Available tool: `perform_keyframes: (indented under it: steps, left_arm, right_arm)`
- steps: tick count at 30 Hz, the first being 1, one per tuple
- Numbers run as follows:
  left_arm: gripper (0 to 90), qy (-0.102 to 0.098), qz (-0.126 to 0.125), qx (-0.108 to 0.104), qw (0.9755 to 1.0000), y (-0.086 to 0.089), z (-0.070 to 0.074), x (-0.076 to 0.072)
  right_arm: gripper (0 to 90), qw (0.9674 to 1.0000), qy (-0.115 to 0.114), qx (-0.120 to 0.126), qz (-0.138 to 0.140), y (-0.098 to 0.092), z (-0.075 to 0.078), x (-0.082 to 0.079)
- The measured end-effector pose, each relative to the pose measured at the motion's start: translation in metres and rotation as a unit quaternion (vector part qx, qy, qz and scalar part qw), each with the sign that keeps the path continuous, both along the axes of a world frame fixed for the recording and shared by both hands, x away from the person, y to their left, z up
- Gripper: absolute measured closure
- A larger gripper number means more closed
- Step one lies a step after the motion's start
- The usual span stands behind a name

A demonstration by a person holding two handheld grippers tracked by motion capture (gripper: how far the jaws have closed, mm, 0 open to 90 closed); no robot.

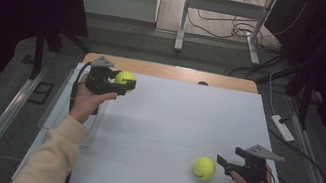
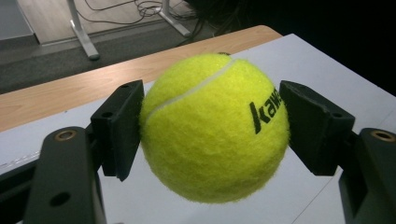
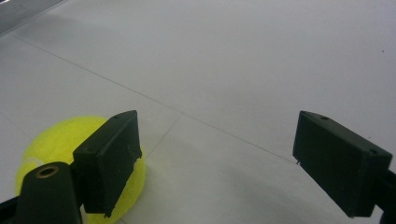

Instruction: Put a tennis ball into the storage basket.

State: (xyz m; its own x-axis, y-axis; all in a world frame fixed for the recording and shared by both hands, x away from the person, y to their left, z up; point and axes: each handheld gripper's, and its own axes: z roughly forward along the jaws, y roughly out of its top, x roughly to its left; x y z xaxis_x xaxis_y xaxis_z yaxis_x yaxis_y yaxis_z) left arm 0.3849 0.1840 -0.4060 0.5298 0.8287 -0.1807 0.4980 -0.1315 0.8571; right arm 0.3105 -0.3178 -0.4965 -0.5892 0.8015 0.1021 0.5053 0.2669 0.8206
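A yellow tennis ball (image 1: 125, 80) with black lettering is clamped between the black jaws of my left gripper (image 1: 121, 85), held above the far left part of the white table top (image 1: 171, 118). In the left gripper view that ball (image 2: 212, 128) is pressed on both sides by the pads (image 2: 122, 126), with my left gripper (image 2: 212, 130) shut on it. A second tennis ball (image 1: 204, 168) lies on the table near the front right. My right gripper (image 1: 222, 165) stands open just right of it, jaws wide apart. In the right gripper view this ball (image 3: 70, 149) sits outside the left jaw, beside my right gripper (image 3: 212, 163).
A clear plastic tray (image 1: 53, 113) sits along the table's left edge under the left forearm. A wooden strip (image 1: 174, 72) runs along the far edge. Cables and a power strip (image 1: 282, 128) lie on the floor to the right. Desk legs (image 1: 183, 19) stand beyond.
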Motion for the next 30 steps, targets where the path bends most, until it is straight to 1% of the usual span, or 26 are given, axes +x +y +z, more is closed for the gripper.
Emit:
perform_keyframes:
  steps: [6,7,15,30]
  left_arm:
    - [27.0,0.000,0.011,0.006,0.9999,0.009,-0.001,-0.003]
    - [27.0,0.000,0.015,0.006,0.9999,0.013,-0.001,-0.004]
    - [27.0,0.002,0.028,0.006,0.9996,0.024,-0.003,-0.005]
    - [27.0,0.000,0.044,0.004,0.9990,0.038,-0.001,-0.008]
  right_arm:
    - [15.2,1.0000,-0.001,0.002,-0.001,0.000,0.001,0.000]
    - [15.2,1.0000,-0.001,0.002,-0.001,0.000,0.001,0.000]
    - [15.2,1.0000,0.000,0.000,0.000,0.001,0.000,0.000]
    - [15.2,1.0000,0.000,0.000,-0.001,0.001,0.001,0.000]
